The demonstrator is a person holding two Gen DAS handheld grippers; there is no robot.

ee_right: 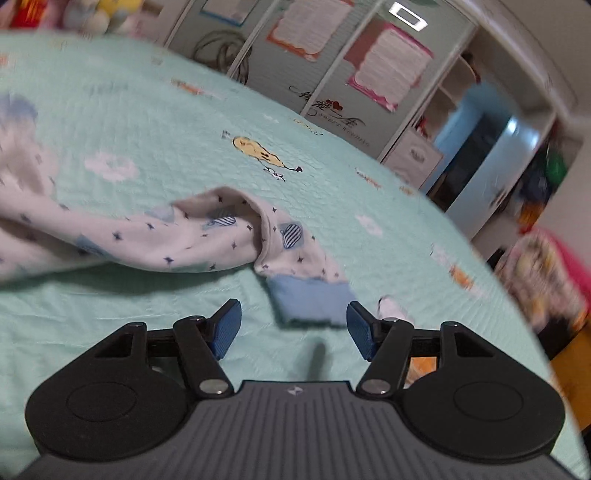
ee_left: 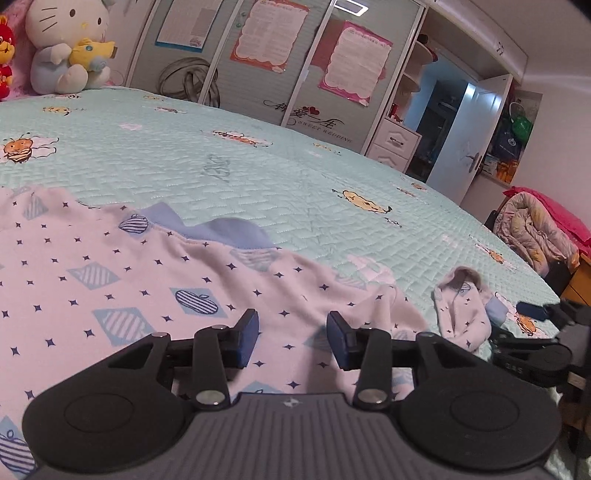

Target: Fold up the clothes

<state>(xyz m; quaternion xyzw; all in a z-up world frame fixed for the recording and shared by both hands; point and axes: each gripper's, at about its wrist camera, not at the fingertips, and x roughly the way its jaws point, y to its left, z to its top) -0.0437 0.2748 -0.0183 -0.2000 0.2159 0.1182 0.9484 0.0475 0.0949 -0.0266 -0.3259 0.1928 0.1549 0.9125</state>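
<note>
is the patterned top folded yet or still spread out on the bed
Not neatly folded. The patterned top lies mostly spread on the bedspread, and its sleeve trails out rumpled, blue cuff doubled over.

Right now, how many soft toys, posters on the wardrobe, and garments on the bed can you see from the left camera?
Soft toys: 2, white and red
Posters: 3
Garments: 1
Total: 6

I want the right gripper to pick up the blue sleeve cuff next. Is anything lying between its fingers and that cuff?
Nothing visible does. The right gripper is open, and the blue cuff lies just ahead of its fingers on bare bedspread.
</note>
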